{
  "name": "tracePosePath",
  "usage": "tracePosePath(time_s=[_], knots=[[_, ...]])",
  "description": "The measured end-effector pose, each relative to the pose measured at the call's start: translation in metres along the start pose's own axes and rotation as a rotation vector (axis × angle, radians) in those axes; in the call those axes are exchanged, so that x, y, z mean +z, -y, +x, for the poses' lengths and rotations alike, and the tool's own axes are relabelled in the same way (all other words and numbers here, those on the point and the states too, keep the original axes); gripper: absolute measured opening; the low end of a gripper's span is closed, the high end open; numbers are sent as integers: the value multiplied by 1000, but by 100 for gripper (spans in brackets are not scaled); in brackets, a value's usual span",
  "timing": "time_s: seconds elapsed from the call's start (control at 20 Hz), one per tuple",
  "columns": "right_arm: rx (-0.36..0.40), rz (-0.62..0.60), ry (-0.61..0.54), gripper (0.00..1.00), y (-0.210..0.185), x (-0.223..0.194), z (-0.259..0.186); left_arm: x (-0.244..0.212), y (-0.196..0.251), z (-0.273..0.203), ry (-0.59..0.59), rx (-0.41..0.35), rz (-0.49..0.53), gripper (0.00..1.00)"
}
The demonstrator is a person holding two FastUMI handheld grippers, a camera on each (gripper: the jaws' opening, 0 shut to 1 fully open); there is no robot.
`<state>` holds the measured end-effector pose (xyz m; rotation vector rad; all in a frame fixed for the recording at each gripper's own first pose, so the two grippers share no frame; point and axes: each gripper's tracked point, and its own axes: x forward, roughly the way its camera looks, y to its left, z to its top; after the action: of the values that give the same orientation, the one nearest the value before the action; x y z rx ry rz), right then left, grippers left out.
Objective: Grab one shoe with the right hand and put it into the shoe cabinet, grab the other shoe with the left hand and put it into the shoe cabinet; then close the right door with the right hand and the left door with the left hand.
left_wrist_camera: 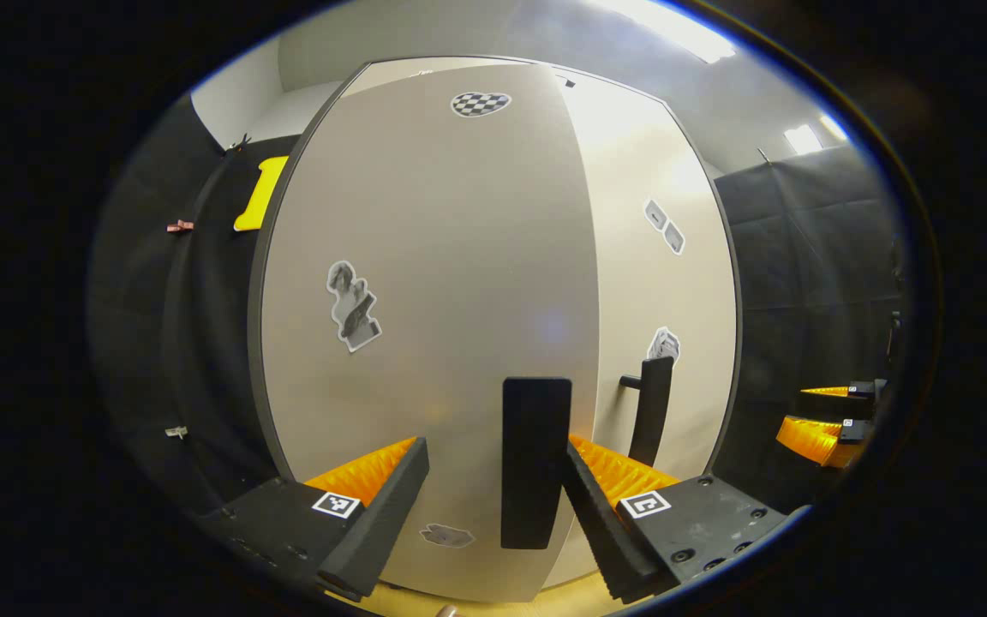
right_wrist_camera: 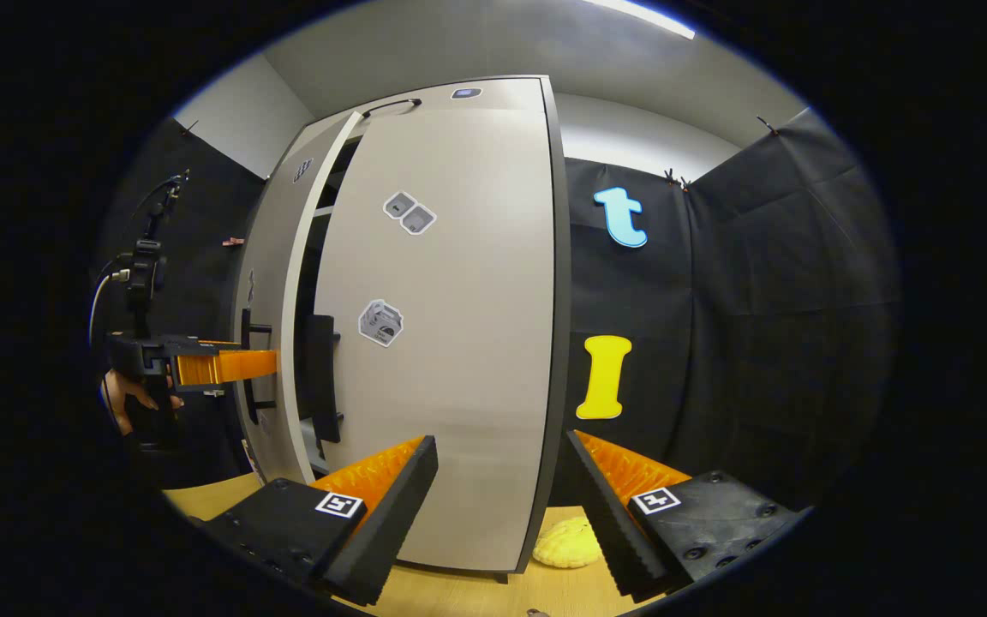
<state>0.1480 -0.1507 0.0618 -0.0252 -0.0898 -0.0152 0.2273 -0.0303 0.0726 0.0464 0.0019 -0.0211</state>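
Judging by the cabinet [right_wrist_camera: 459, 343] in both views, we place the task at its last step: the right door [right_wrist_camera: 451, 360] lies flush or nearly so, while the left door [left_wrist_camera: 433, 326] stands slightly ajar, a dark gap showing between the two at left centre of the right gripper view. We see no shoes; we presume them inside, though the interior is hidden. The left gripper [left_wrist_camera: 493, 506] is spread, its fingers either side of the left door's black handle [left_wrist_camera: 535, 463] at lower centre of its view, close to the panel; we cannot tell whether it touches. The next move, in our judgement, calls for a steady forward push until the gap closes. The right gripper [right_wrist_camera: 498, 506] is spread and holds nothing, level, facing the right door's lower half from nearby. A hand [right_wrist_camera: 129, 398] at left edge grips the left gripper horizontally, pointed at the door. A yellow object [right_wrist_camera: 568, 542] lies on the counter [right_wrist_camera: 459, 596] beside the cabinet base.
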Motion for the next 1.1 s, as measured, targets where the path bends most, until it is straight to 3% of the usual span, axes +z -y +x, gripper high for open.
tracePosePath(time_s=[0.35, 0.65, 1.1], knots=[[33, -6, 19, 98, -25, 15, -27, 11, 5, -67, 17, 0, -22, 94], [57, -5, 19, 98, -54, 20, -53, 6, -18, -126, -12, 24, -8, 94], [66, 18, 1, 98, -78, 19, -74, 3, -35, -161, -39, 26, -4, 94]])
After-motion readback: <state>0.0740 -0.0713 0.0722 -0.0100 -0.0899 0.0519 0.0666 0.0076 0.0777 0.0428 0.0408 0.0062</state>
